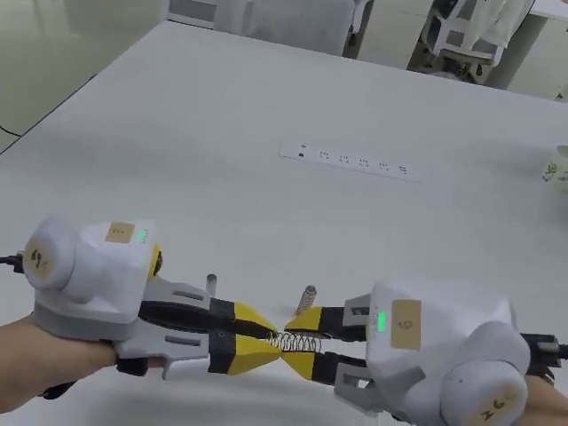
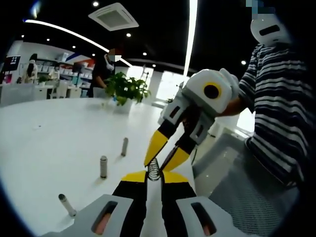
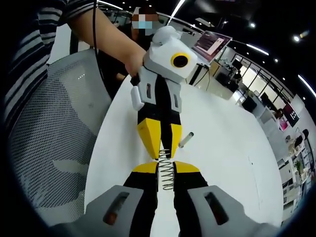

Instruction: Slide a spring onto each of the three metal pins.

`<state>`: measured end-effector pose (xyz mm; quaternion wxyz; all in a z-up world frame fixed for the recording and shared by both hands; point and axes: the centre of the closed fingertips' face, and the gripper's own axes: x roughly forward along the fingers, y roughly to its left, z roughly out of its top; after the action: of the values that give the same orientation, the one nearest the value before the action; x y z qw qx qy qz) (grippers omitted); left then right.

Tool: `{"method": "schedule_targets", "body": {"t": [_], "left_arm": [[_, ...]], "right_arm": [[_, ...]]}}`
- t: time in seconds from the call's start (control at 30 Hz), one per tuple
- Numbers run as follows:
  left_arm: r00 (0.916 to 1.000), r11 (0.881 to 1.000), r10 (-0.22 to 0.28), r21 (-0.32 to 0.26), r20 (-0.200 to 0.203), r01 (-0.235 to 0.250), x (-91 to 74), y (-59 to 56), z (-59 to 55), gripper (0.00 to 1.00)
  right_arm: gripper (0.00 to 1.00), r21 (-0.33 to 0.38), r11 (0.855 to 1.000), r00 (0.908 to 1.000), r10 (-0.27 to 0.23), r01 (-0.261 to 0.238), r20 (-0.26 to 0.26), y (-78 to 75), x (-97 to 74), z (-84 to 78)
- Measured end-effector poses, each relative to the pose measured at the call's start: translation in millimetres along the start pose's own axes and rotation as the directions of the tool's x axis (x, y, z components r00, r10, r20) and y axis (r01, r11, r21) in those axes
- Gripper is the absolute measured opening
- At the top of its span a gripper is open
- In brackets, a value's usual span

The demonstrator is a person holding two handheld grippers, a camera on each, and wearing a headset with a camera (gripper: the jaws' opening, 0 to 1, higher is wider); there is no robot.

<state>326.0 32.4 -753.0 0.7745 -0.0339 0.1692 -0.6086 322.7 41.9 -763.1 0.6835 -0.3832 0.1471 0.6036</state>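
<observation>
Pinching one spring (image 3: 167, 177) with fingers of left gripper (image 1: 273, 342) and right gripper (image 1: 302, 343), likely realigning it for a bare pin (image 1: 211, 284).

A thin spring (image 3: 167, 170) of bright, shiny metal wire. Dull grey metal pins (image 2: 124, 146). The table (image 1: 222, 115) is smooth, matt white. The left gripper (image 2: 154, 176) and right gripper (image 3: 166, 168) have smooth white plastic shells, grey plastic frames and matt yellow-and-black jaws. A chair (image 3: 54, 123) of grey woven mesh; a sleeve (image 2: 281, 98) of striped knit cloth.
</observation>
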Motion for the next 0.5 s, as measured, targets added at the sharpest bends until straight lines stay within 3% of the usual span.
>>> {"method": "schedule_targets", "body": {"t": [0.5], "left_arm": [[0.9998,1.0,-0.021,-0.023,-0.002,0.021,1.0,-1.6,-2.0,0.02]], "right_arm": [[0.08,0.013,1.0,0.9999,-0.006,0.005,0.01,2.1,0.3,-2.5]]}}
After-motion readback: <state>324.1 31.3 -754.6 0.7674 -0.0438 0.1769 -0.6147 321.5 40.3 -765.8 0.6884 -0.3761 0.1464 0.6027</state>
